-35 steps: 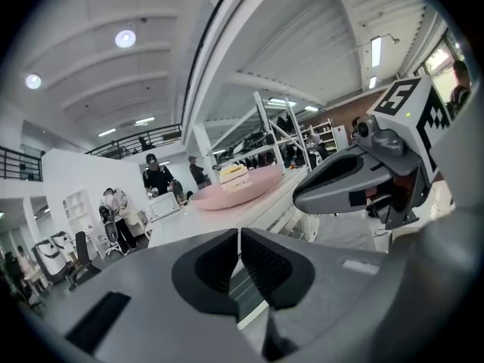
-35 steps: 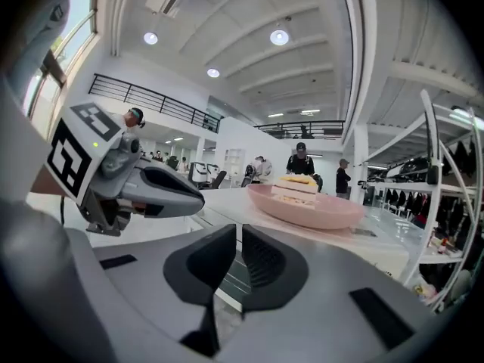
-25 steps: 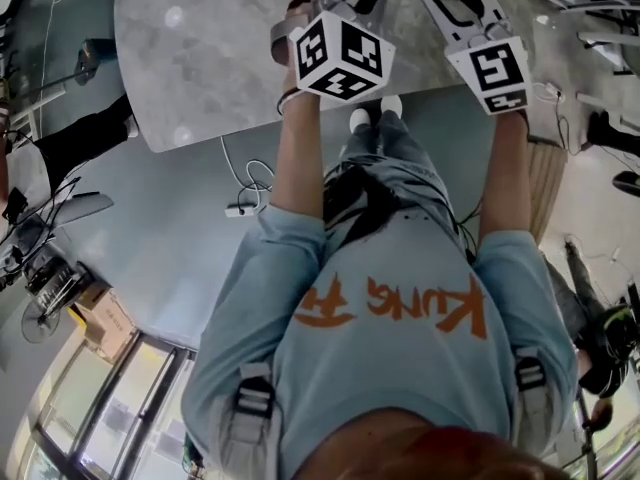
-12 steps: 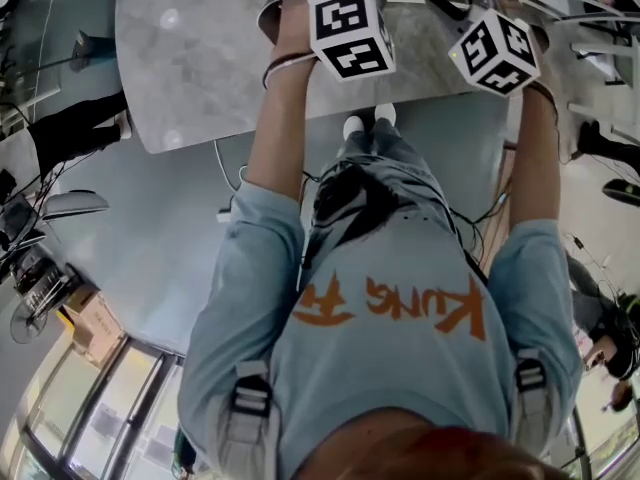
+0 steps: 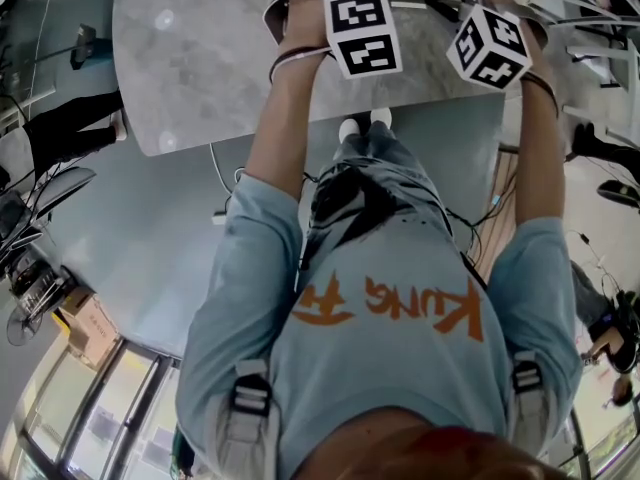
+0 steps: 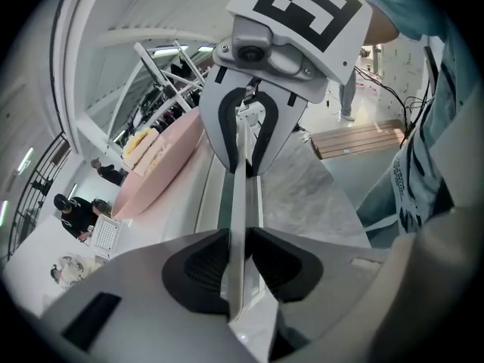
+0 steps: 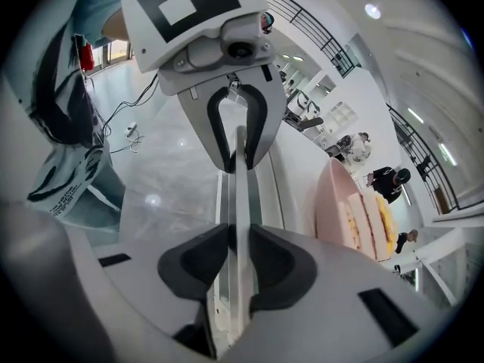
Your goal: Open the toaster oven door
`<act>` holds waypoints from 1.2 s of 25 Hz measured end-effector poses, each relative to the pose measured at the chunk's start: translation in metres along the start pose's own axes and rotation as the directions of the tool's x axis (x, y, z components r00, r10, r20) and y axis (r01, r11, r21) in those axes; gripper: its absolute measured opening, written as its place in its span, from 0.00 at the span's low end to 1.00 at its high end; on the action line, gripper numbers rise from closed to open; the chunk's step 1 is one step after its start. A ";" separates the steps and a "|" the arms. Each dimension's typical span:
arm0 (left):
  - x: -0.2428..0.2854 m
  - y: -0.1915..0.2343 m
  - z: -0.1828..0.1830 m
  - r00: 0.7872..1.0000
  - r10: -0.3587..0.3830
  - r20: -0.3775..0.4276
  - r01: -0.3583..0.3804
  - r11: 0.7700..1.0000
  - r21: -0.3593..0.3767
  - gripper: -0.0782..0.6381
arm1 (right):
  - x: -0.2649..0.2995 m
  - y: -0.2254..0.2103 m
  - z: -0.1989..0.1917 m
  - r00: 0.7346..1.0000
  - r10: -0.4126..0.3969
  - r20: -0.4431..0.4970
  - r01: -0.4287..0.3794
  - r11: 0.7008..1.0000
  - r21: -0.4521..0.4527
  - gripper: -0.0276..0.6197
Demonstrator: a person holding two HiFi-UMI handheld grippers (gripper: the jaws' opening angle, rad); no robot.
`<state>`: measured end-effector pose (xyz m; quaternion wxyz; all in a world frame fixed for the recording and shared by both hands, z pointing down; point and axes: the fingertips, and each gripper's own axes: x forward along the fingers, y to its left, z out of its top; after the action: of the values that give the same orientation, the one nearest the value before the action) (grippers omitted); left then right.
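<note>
Left gripper point(image 6: 236, 267) and right gripper point(image 7: 238, 259) each clamp the thin white handle point(image 6: 239, 195) of the toaster oven door point(image 6: 208, 195) over the marble table point(image 5: 200, 68), the right's jaws just tightened; an even, matched pull should open it without twisting.

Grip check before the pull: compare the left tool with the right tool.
The left tool has the pink object at its view's left; the right tool at its view's right. In the head view the left cube sits square, the right cube tipped corner-on. The right tool's jaws have just been closing. Both clamp the same white bar.
</note>
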<state>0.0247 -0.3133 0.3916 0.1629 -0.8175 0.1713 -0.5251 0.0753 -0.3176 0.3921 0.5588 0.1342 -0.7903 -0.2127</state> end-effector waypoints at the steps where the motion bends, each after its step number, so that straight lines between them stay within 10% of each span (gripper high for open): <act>1: 0.000 -0.002 0.000 1.000 -0.002 -0.001 0.002 1.000 0.006 0.24 | 0.000 0.002 0.000 1.000 -0.002 0.001 0.002 1.000 -0.001 0.18; 30: 0.002 -0.128 -0.001 0.997 0.065 -0.030 -0.063 0.996 0.063 0.23 | -0.003 0.122 -0.008 0.985 -0.159 -0.061 0.161 0.987 0.024 0.16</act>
<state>0.0388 -0.2004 0.4504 0.2023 -0.7976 0.1838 -0.5377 0.0874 -0.2117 0.4512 0.5610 0.2116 -0.7631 -0.2412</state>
